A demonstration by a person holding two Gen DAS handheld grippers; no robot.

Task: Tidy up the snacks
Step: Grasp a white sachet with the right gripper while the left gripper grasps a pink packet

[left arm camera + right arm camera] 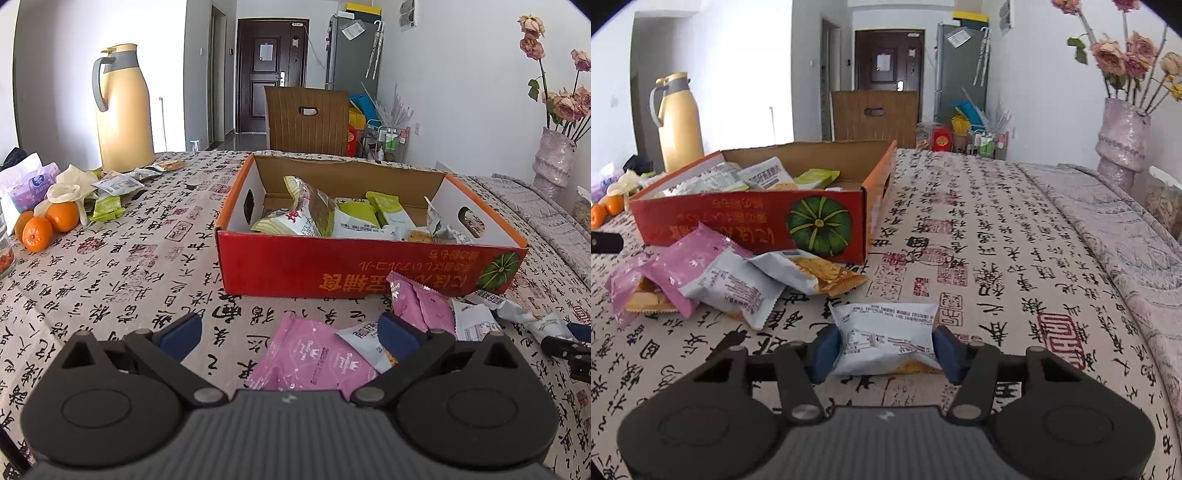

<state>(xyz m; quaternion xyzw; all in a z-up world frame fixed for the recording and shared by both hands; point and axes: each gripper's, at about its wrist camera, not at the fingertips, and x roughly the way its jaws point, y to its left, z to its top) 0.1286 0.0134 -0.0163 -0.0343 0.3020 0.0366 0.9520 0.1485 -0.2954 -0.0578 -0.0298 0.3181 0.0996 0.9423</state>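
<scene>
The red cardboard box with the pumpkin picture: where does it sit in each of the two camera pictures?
Left wrist view: red box at centre right, pumpkin at its right end.
Right wrist view: red box at left of centre, seen from its right corner.
Shared landmark: the yellow thermos jug behind it.

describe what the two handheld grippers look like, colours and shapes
Both look alike. The left gripper and the right gripper each have a dark grey ribbed body in the middle, flanked by two round black housings with disc-shaped caps. Black linkage arms with silver pivot pins run forward to jaws faced with blue pads. A small white mark sits on each body's front edge. No cables, sleeves or hands are in view.
</scene>
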